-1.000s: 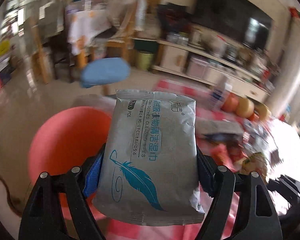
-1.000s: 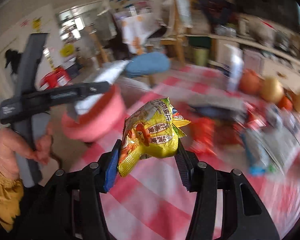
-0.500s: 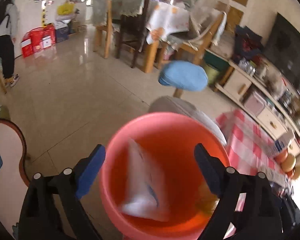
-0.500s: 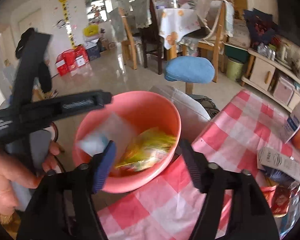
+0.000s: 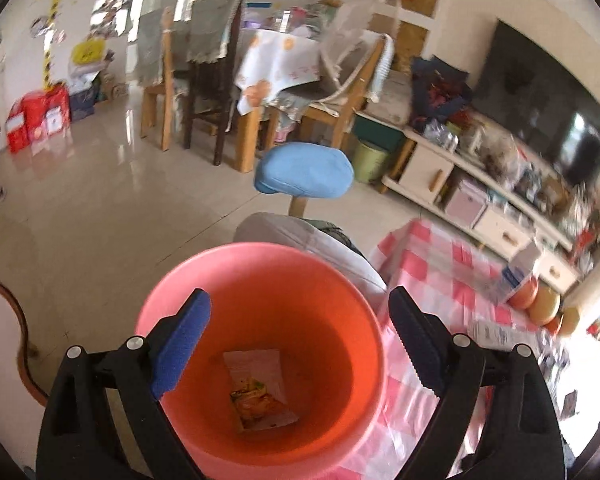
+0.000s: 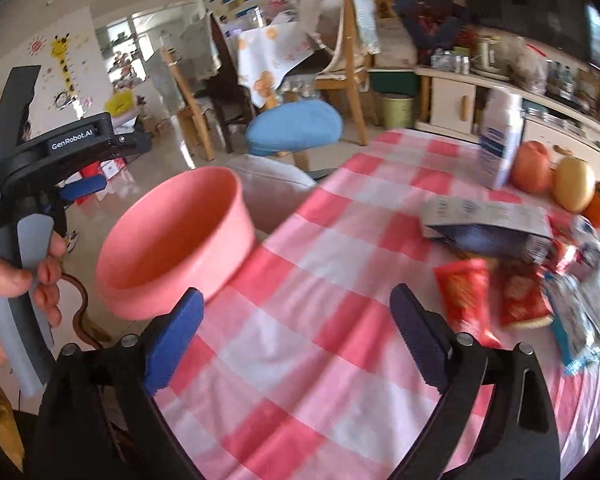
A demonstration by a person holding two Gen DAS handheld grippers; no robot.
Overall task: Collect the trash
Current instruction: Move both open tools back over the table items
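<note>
Two grippers, both with jaws spread wide and nothing between them.

Left gripper: hangs over the pink bucket, lower centre of the left view; blue pad on one finger.

Bucket contents, at the bottom: a pale packet lying flat, and on top of it a yellow snack bag, its long axis running from upper left to lower right in the frame.

Right gripper: over the red-and-white checked tablecloth, lower centre of the right view. Bucket sits at the left of that frame, just off the cloth's edge.

Trash on the cloth, right side of the right view, blurred: two red wrappers, a grey-blue box lying on its side, a pale blue packet.

Also on the cloth: a white carton upright, fruit beside it.

Hand gripping the left tool's handle, left edge of the right view.

Blue stool beyond the bucket.
</note>
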